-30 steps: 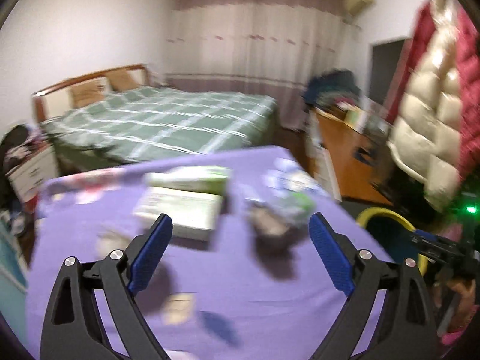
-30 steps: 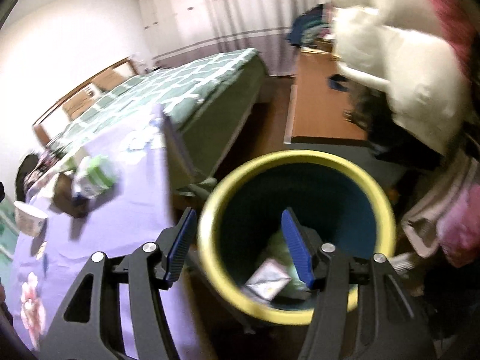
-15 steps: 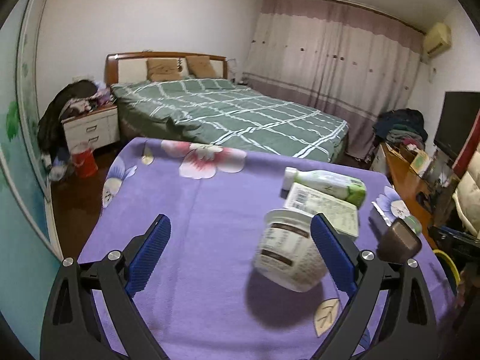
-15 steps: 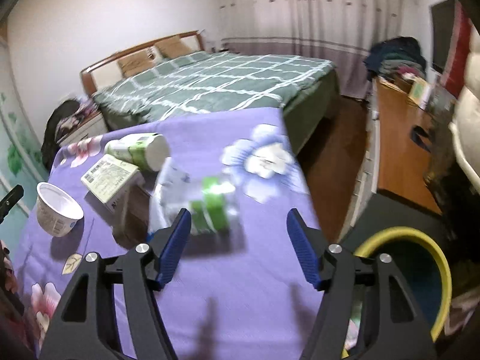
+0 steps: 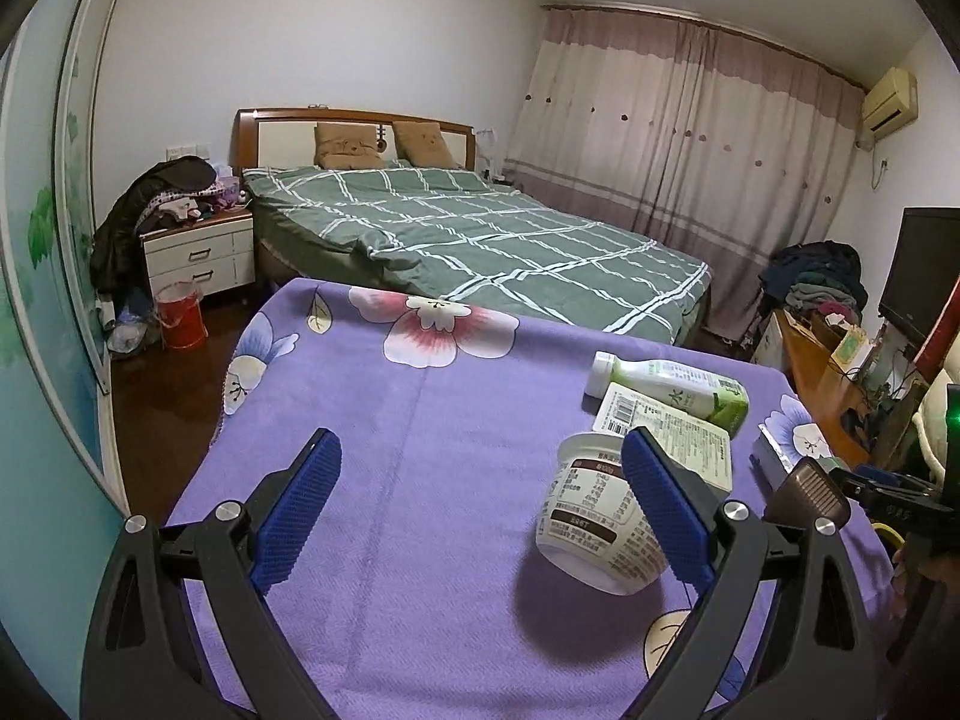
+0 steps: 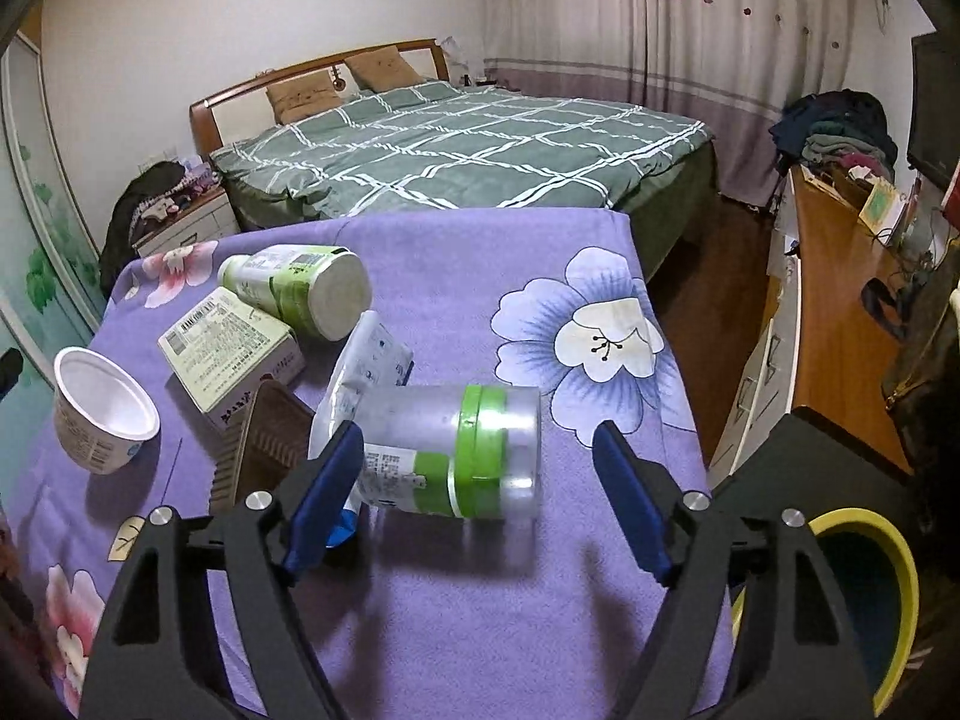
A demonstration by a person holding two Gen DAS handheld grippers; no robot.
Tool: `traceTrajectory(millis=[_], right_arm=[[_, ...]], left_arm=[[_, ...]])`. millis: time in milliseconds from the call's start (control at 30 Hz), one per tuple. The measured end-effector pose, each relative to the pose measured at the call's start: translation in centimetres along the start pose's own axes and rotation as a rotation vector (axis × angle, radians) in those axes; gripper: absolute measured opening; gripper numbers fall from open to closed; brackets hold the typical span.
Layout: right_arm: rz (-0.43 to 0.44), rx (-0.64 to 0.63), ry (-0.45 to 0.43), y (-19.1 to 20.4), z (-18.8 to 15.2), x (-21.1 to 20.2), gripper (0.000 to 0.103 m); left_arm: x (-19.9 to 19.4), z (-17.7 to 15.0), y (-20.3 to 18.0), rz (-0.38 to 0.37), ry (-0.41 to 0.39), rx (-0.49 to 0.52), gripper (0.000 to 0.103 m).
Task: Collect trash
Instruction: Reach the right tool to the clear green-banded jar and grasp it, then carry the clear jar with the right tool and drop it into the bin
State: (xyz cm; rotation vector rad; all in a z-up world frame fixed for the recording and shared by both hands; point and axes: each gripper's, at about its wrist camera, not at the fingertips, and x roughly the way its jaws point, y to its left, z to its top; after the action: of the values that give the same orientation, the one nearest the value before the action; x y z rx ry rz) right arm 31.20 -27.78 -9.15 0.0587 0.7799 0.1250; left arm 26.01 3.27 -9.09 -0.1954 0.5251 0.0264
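The right tongs [image 6: 480,498], earlier over the bin [image 6: 888,576], are now spread wider around a jar [image 6: 450,450]; the left tongs [image 5: 480,504] are spread beside a cup [image 5: 594,528].

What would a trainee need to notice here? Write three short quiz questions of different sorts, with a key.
1. True or false: the right claw is shut on the clear jar with the green band.
2. Which item lies nearest the left claw? A) white paper cup B) green-and-white bottle C) flat carton
3. Fill in: the bin with the yellow rim stands on the floor past the ____ edge of the purple tablecloth in the right wrist view.

Key: 1 false, it is open around the lying jar; 2 A; 3 right.
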Motion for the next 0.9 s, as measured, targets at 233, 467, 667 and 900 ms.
traceTrajectory(millis=[233,467,667,900], right_arm=[[-0.021,-0.019,0.006,1.0,-0.1,0.9,0.080],[-0.046,-0.018,0.015,1.2,-0.4,1.8,0.068],[-0.050,0.042,-0.019,-0.2,-0.6,0.5,0.068],[-0.093,0.087,-0.077,-1.8,-1.1,-3.0,0.068]], left_arm=[[-0.1,-0.2,-0.4,-0.003,0.000,0.011,0.093],[-0.2,-0.2,-0.9,-0.007,-0.003,0.027,0.093],[-0.3,-0.2,-1.2,-0.011,-0.002,0.036,0.094],[-0.2,-0.3,-1.6,-0.018,0.003,0.050,0.094]])
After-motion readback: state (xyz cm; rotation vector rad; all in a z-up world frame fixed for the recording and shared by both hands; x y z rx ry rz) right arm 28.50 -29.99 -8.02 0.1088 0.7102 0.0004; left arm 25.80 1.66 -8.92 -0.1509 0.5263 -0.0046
